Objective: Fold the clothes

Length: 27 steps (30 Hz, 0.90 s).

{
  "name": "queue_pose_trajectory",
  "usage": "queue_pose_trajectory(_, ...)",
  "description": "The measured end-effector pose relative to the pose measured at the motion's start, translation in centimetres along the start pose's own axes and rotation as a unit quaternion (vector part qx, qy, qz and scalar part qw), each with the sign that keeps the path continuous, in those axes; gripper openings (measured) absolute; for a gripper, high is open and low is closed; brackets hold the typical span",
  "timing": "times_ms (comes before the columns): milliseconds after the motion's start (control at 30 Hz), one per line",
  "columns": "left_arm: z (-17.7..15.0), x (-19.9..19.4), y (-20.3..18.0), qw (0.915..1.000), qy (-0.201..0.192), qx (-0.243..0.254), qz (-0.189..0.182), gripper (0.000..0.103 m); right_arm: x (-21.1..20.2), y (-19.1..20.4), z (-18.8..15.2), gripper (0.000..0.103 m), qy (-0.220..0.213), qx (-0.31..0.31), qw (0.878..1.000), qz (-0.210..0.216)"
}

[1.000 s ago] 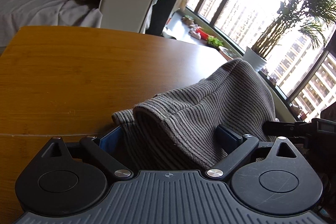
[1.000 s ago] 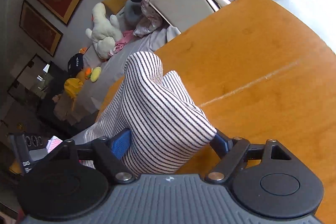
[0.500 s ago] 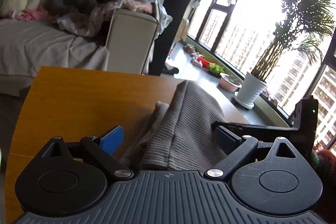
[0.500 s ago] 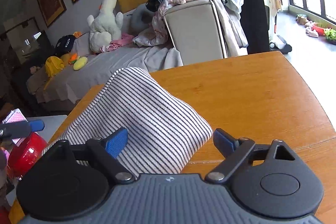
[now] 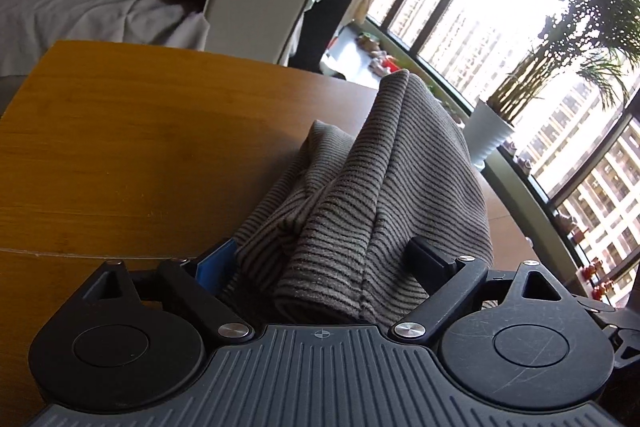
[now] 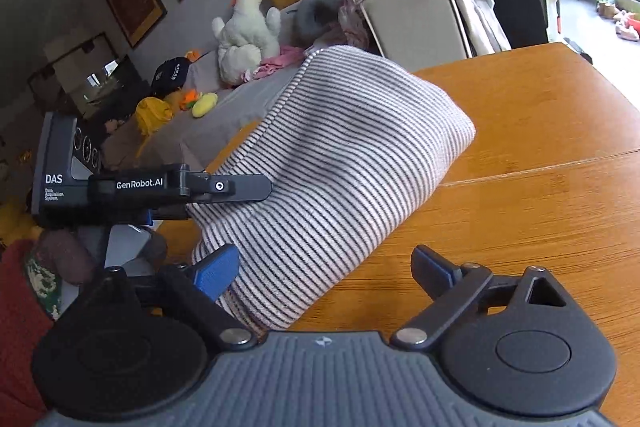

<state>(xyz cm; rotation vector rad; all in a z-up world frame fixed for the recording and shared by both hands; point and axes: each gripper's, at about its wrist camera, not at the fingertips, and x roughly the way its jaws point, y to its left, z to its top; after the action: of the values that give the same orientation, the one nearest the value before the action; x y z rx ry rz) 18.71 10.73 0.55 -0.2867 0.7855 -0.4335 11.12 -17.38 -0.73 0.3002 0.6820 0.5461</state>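
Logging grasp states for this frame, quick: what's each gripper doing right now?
Left gripper: closed on the striped garment.
Right gripper: open; the garment lies against its left finger, the right finger is clear.

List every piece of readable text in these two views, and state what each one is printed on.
"GenRobot.AI": on the arm of the left gripper.
"DAS": on the grey housing behind it.
Small print beneath "DAS": too small to read.
Lettering on the black cap: blurred.
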Motion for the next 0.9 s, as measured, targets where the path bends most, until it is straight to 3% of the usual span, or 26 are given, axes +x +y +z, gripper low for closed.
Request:
queue_pose_trajectory(133,-0.3,-0.3,-0.2,1.0,0.001,-0.002,0.006,0.093,1.2,0.2,0.4,0.093,-0.002,-0.001,1.0,0.008)
queue_pose_trajectory(233,-0.6,-0.6,-0.5,0.9999,0.007,-0.013,0.004,0.091,1.1,0.3,1.0,0.086,-0.006,-0.017,1.0,0.01)
queue_pose_trajectory(500,-1.4,-0.5,-1.9,0.9986,0.028,-0.042,-0.016,0.088,-1.1,-1.2,2.3,0.083,-0.03,-0.051,0.997,-0.045)
queue_pose_trajectory(700,-3.0,-0.4,-4.2,0.9973,0.042,-0.033,-0.05,0.087,-2.2,-2.5,1.7,0.093,-0.025,-0.03,0.997,-0.063)
queue_pose_trajectory(900,-2.9,-2.0,-4.1,0.9993,0.013,-0.023,-0.026,0.088,-4.0,-2.4,0.5,0.098,-0.029,-0.024,0.998,-0.05)
